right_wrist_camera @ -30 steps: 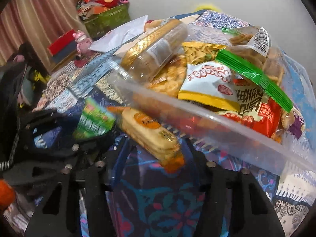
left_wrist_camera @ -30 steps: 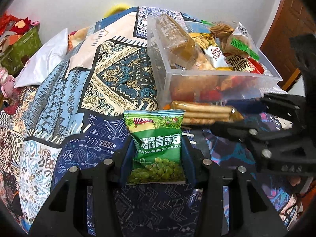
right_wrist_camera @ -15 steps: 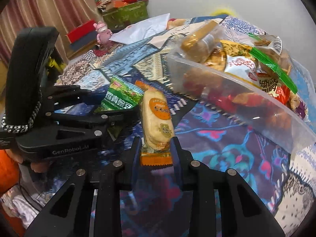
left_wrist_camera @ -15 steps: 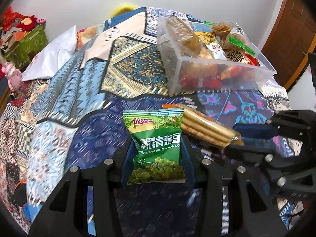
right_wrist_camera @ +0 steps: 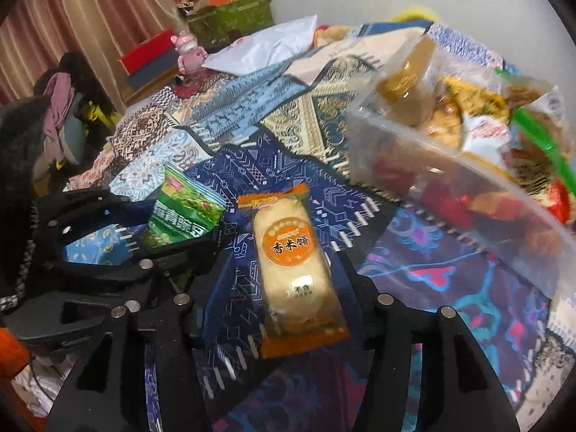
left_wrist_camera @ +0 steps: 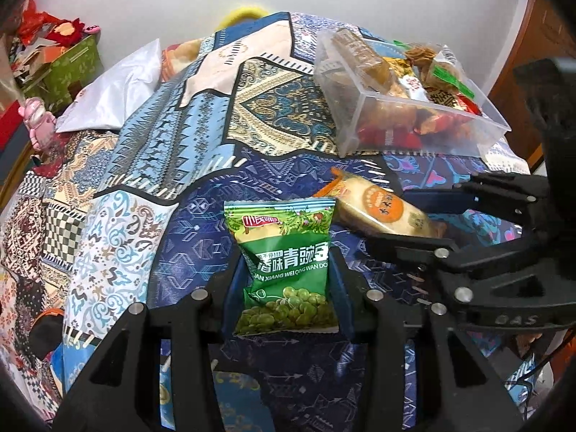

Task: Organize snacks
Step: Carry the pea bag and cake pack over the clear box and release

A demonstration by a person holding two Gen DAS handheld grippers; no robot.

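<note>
Patterned blanket spread across the whole scene. Left gripper at six o'clock in the left wrist view, jaws clamped on green pea packet, held upright. At three o'clock of that, right gripper, jaws opening around rice cracker pack; impossible to tell whether pads touch it. Clear snack bin, already heaped, at one o'clock, well apart. Likely step: carrying both packets for sorting. Next, probably, lifting each over the bin rim before release.

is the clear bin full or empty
Full: the clear bin is heaped with snack packets rising above its rim.
</note>
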